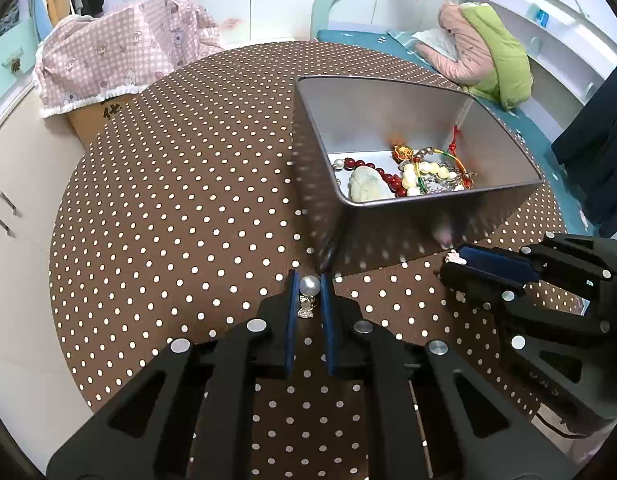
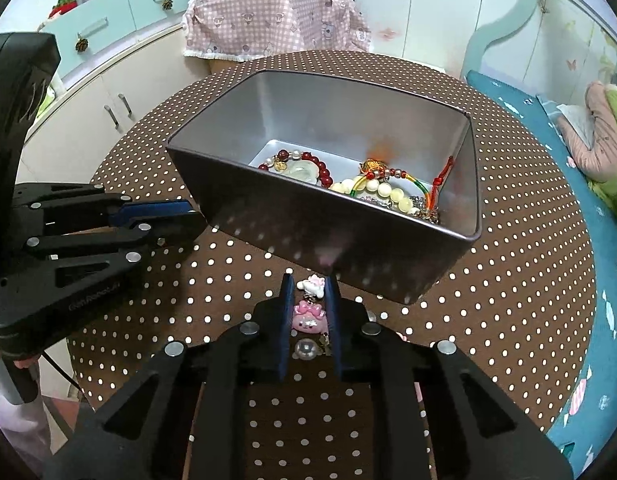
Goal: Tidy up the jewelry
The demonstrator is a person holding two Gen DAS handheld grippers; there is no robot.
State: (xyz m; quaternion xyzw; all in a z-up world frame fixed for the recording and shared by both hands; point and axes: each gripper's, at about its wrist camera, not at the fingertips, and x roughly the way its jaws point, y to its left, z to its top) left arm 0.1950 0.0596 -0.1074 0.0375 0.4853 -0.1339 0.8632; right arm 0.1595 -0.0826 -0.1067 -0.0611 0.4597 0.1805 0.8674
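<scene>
Nearest me, my left gripper has its blue pads pressed on a pearl earring, a small silver drop hanging below the pearl. My right gripper is clamped on a pink charm string, its white charm at the fingertips and a clear bead further back. Both hover over the brown dotted tablecloth. Just beyond stands the metal tin, holding a red bead bracelet, a pale jade pendant and cream beads
</scene>
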